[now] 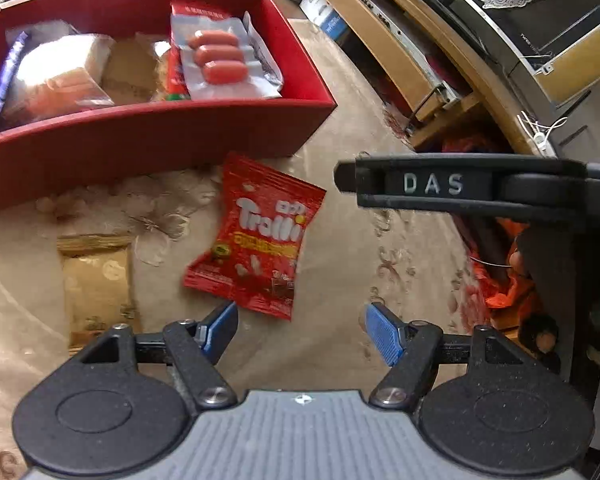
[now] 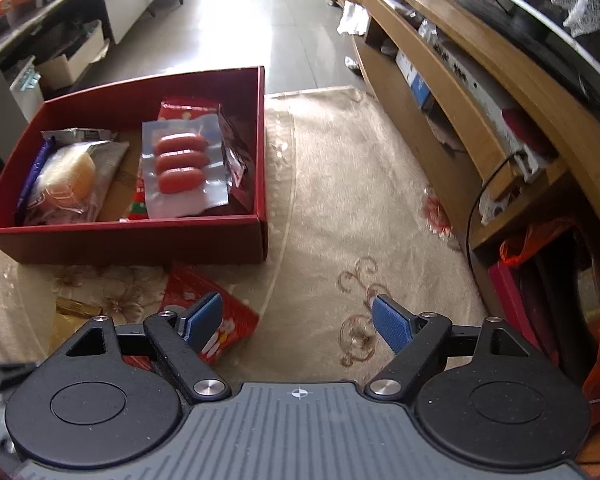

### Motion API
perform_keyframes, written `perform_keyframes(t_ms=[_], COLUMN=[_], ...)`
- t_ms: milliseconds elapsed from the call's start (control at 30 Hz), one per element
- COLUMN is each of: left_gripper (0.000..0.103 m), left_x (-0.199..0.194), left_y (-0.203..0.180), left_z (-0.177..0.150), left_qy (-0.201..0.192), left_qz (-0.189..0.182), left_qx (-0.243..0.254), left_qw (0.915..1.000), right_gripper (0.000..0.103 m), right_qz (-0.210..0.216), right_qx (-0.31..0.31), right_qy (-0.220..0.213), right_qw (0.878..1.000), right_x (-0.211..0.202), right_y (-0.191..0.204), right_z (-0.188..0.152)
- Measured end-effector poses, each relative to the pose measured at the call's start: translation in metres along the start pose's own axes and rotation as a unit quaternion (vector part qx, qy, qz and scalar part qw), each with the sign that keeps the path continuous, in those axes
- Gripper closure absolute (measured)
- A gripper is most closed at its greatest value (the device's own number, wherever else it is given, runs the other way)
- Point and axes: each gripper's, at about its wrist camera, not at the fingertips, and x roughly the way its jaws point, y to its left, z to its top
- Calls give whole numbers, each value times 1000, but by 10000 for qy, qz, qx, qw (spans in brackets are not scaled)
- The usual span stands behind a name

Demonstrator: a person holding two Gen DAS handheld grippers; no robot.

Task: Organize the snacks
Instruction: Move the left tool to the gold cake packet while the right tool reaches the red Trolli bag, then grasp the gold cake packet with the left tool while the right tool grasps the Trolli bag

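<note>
Two snack packets (image 1: 256,236) lie outside the red box (image 1: 148,136); both grippers' jaws gape empty.

One red box (image 1: 148,136); one Trolli bag (image 1: 256,236); one gold packet (image 1: 98,292); three sausages (image 1: 220,56) in one pack.

A red Trolli candy bag (image 1: 256,236) lies flat on the rug, tilted a bit, just ahead of the left claw (image 1: 300,328) and a little to its left. A gold snack pack (image 1: 96,288) lies flat farther left of that claw. Behind them sits a red box (image 1: 148,136), open on top. Inside it a clear pack of three sausages (image 1: 220,60) lies on other snack bags.
</note>
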Motion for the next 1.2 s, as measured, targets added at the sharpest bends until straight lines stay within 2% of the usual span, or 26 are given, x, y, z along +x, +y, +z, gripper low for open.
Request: perform_keyframes(t_ms=[167, 300, 400, 633, 733, 800, 900, 1000, 1200], left_gripper=[36, 36, 36, 36, 36, 33, 29, 28, 29], left_x=[-12, -17, -18, -16, -5, 1, 7, 19, 17], left_y=[22, 44, 48, 60, 61, 57, 49, 40, 52], left_z=[6, 4, 4, -3, -5, -5, -4, 1, 9], left_qy=[-383, -550, -652, -574, -433, -347, -367, -407, -570], left_qz=[876, 1198, 1554, 1709, 1768, 1719, 1818, 1952, 2013], left_qx=[-404, -836, -827, -904, -867, -820, -645, -588, -938], left_qw=[9946, 9877, 9822, 9794, 9795, 9811, 9805, 9781, 9734], right_gripper=[16, 16, 16, 16, 23, 35, 41, 42, 42], right_qz=[142, 481, 548, 679, 578, 429, 494, 251, 103], right_qx=[235, 360, 456, 517, 267, -13, -71, -106, -168], right_qy=[226, 520, 627, 806, 869, 814, 832, 783, 760], right_qw=[9994, 9968, 9955, 9931, 9942, 9958, 9953, 9966, 9969], right_x=[8, 22, 31, 48, 54, 51, 48, 46, 43], right_y=[2, 17, 30, 49, 57, 61, 50, 37, 20], right_z=[-6, -11, -13, -18, -22, -24, -24, -26, -31])
